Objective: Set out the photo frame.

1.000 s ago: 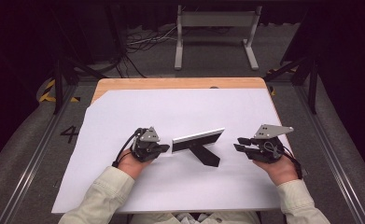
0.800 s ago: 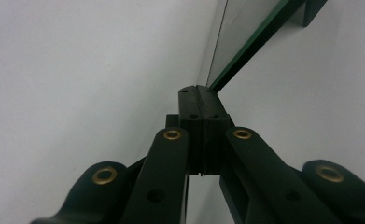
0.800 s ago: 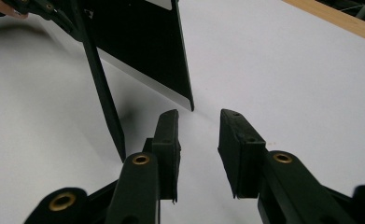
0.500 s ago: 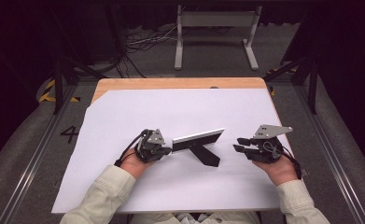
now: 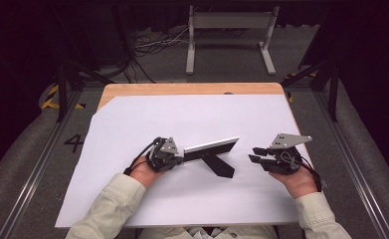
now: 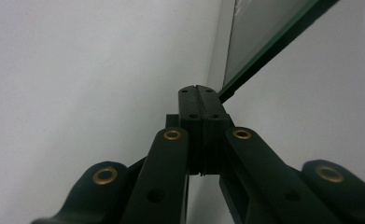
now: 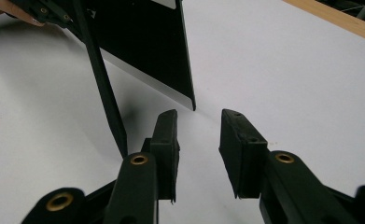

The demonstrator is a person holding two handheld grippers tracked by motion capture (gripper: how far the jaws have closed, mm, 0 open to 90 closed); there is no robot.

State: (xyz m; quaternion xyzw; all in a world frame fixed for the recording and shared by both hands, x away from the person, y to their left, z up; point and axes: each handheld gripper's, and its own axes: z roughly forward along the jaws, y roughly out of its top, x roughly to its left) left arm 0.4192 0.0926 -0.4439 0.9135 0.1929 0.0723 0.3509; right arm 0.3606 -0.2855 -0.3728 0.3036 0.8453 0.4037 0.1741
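A photo frame [image 5: 212, 147] stands on the white sheet [image 5: 132, 119] at mid-table, propped on its black back leg [image 5: 219, 167]. My left gripper [image 5: 181, 155] lies at the frame's left end. In the left gripper view its pads [image 6: 200, 93] are pressed together, and the frame's glass and dark edge [image 6: 264, 37] run off just past the tips. I cannot tell whether the tips pinch the frame. My right gripper [image 5: 254, 154] rests a little right of the frame with nothing between its jaws. Seen from the right gripper [image 7: 199, 126], the frame's black back [image 7: 143, 42] and leg [image 7: 103, 84] are just ahead.
The white sheet covers most of a wooden table [image 5: 192, 88]. A grey metal stand [image 5: 229, 35] and loose cables [image 5: 157, 45] are on the floor beyond the far edge. Metal rails [image 5: 28, 184] run along both sides of the table.
The left hand and its gripper have edged slightly right, toward the frame's end. The frame and the right gripper look unmoved.
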